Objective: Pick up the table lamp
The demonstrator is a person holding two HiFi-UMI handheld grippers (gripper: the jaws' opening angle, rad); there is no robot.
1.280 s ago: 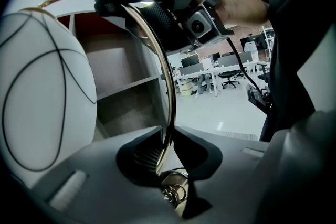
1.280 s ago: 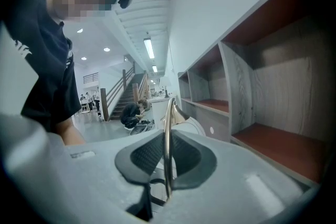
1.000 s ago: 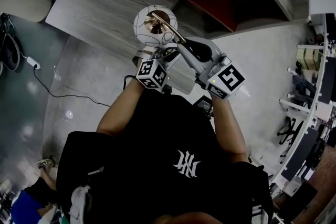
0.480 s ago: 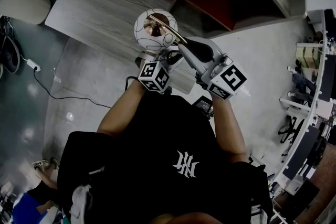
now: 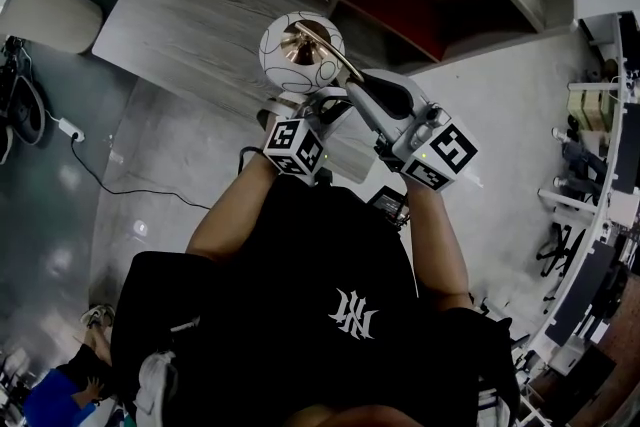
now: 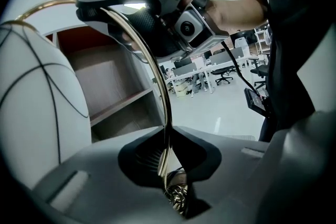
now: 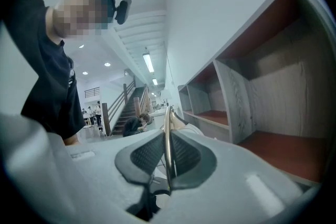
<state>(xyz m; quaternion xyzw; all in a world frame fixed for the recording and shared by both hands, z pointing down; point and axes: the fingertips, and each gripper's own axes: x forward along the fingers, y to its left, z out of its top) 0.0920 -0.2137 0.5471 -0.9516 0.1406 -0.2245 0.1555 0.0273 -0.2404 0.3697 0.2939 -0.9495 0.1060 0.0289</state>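
Writing: a white interlocked monogram is seen on the person's black shirt; its letters cannot be read with certainty. Square black-and-white patterns are carried on the left marker cube and the right marker cube. No other text can be read.

Position: the table lamp is held off the floor, in front of the person's chest, before a shelf unit with grey wood walls and red inner panels.

Orientation: in the head view the white globe shade, crossed by thin dark lines, lies at the far end. The brass rod runs from it diagonally down and right, towards the person. In the left gripper view the rod rises from the jaws, arches over to the left and meets the top of the globe. The lamp's long axis follows this rod.

Tools: the left tool has just been closing, and its pads are now pressed narrowly on the lower rod. The right tool is clamped narrowly on the same rod, higher up and nearer the globe.

Count: one lamp, one globe, one rod, two tools, two marker cubes.
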